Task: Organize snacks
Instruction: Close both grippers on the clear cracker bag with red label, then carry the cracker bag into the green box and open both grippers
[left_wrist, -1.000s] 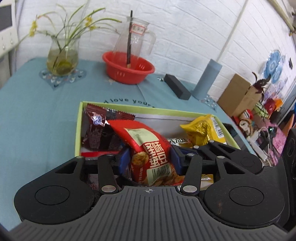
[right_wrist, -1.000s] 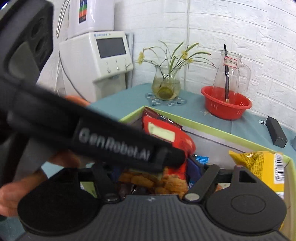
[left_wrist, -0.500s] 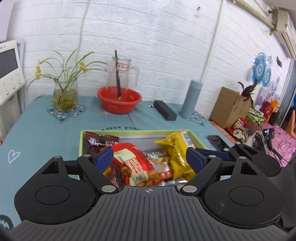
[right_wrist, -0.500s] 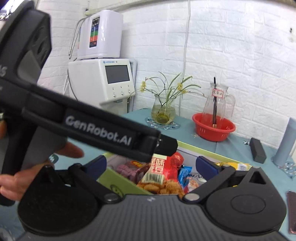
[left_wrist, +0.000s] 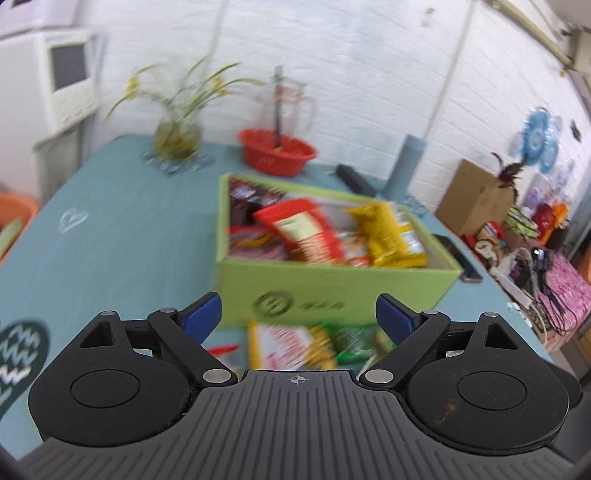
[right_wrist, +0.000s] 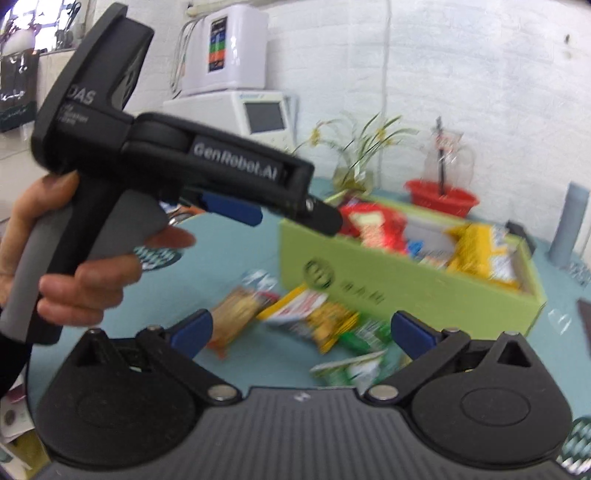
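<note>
A green box (left_wrist: 332, 291) on the blue tablecloth holds several snack packs, among them a red pack (left_wrist: 299, 229) and a yellow pack (left_wrist: 391, 232). The box also shows in the right wrist view (right_wrist: 399, 284). Loose snack packs (right_wrist: 303, 314) lie on the cloth in front of the box; one shows under the left gripper (left_wrist: 295, 343). My left gripper (left_wrist: 298, 314) is open and empty, above and short of the box front. My right gripper (right_wrist: 301, 332) is open and empty above the loose packs. The left gripper's body (right_wrist: 207, 166), held in a hand, shows in the right wrist view.
At the back of the table stand a flower vase (left_wrist: 177, 136), a red bowl (left_wrist: 277, 155) with a glass jug, a black block (left_wrist: 354, 179) and a grey cylinder (left_wrist: 406, 166). A white appliance (left_wrist: 59, 85) stands at the left. Cardboard box and clutter (left_wrist: 480, 199) lie off the right edge.
The left gripper let go of the red pack, which now lies in the box, opened wide and pulled back and up. The right gripper also opened and drew back over the loose packs.
</note>
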